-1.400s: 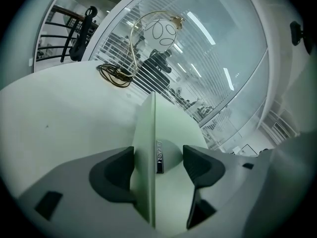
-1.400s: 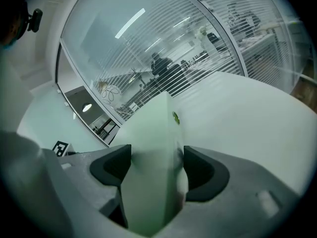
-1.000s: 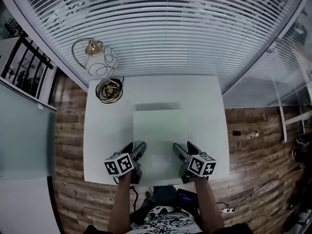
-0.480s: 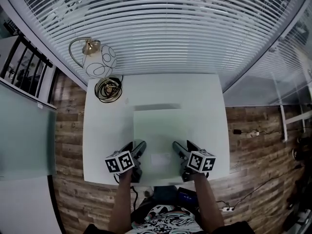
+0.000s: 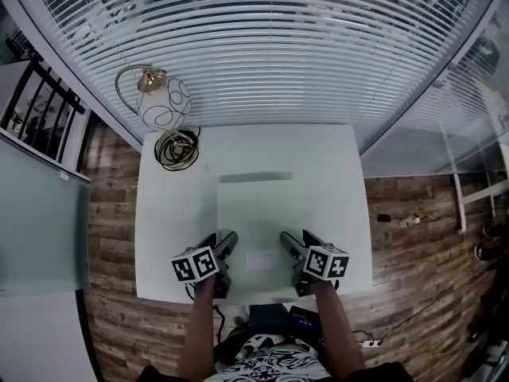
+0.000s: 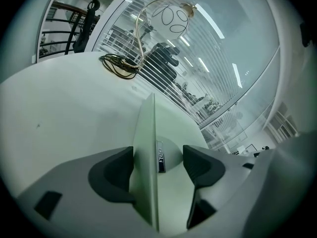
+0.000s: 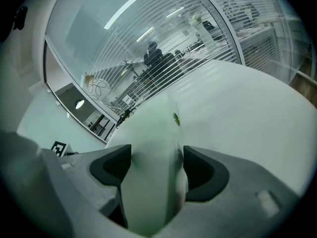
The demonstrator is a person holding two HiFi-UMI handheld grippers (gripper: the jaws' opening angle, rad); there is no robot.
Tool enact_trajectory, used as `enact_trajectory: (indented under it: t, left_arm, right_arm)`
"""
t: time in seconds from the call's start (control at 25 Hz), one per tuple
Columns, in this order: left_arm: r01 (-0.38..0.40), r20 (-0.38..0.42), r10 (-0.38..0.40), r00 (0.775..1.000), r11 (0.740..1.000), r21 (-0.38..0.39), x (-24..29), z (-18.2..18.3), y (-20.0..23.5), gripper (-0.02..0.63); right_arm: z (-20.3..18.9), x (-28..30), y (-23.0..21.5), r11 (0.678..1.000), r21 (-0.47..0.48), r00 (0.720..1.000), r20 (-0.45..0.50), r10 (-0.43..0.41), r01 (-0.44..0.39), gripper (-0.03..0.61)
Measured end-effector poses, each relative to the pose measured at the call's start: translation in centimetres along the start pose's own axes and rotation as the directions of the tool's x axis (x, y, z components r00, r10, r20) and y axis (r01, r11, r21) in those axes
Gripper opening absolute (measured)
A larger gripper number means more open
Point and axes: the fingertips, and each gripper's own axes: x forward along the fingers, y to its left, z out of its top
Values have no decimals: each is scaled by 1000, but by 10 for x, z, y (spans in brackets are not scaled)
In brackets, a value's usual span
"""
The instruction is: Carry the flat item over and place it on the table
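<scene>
A pale green flat item (image 5: 253, 213) lies level over the white table (image 5: 169, 221), with a thin shadow along its far edge. My left gripper (image 5: 225, 242) holds its near left edge and my right gripper (image 5: 293, 243) its near right edge. In the left gripper view the flat item (image 6: 144, 148) stands edge-on between the jaws of the left gripper (image 6: 158, 165), a small dark logo plate on its face. In the right gripper view the flat item (image 7: 153, 143) fills the gap of the right gripper (image 7: 157, 165), both pads against it.
A white globe lamp (image 5: 165, 102) and a coiled dark cable (image 5: 176, 147) occupy the table's far left corner. Window blinds (image 5: 262, 46) run behind the table. Wooden floor (image 5: 413, 253) lies to the right, with a power strip (image 5: 366, 342), and a pale cabinet top (image 5: 40, 229) stands at the left.
The shadow at the flat item's far edge has thinned as the item came lower toward the table. Both grippers keep their hold and have barely shifted.
</scene>
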Motion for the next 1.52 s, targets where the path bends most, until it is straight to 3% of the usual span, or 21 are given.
enact_trajectory:
  t: [0.28, 0.56, 0.72, 0.8, 0.88, 0.96, 1.04, 1.12, 1.2, 1.28, 1.44, 1.52]
  left_arm:
    - [-8, 15, 7, 1000, 998, 57, -7, 5, -4, 305]
    - [66, 68, -71, 995, 995, 76, -14, 24, -18, 305]
    - [57, 104, -70, 992, 991, 123, -21, 32, -22, 233]
    - [34, 132, -55, 990, 987, 158, -27, 38, -23, 156]
    - [19, 151, -48, 987, 982, 189, -32, 44, -26, 60]
    - [15, 162, -49, 986, 979, 205, -34, 48, -30, 36]
    - [21, 162, -55, 985, 979, 204, -35, 50, -32, 24]
    - [46, 149, -73, 986, 984, 174, -36, 48, -34, 8]
    - [81, 135, -98, 986, 989, 126, -37, 45, -35, 7]
    - [89, 138, -105, 985, 989, 120, -41, 45, -38, 6]
    - [62, 169, -106, 980, 967, 248, -49, 51, -52, 8]
    - [66, 190, -119, 975, 962, 264, -53, 54, -58, 8]
  right_arm:
    - [16, -6, 6, 999, -29, 999, 48, -15, 16, 321]
    - [22, -10, 6, 992, -109, 995, 76, -61, 69, 313]
    - [29, -14, 8, 972, -191, 986, 117, -116, 137, 288]
    - [35, -17, 11, 954, -243, 979, 147, -143, 176, 246]
    - [42, -24, 12, 924, -306, 967, 185, -178, 228, 141]
    - [46, -28, 15, 906, -339, 959, 211, -189, 253, 49]
    - [47, -30, 22, 926, -315, 966, 215, -143, 207, 6]
    - [46, -32, 32, 958, -257, 975, 209, -71, 125, 6]
    - [45, -36, 39, 971, -226, 978, 207, -35, 83, 6]
    - [41, -38, 39, 958, -267, 980, 193, -56, 107, 6]
    - [37, -42, 42, 925, -349, 978, 192, -87, 151, 6]
    - [38, -46, 49, 920, -363, 975, 209, -73, 147, 6]
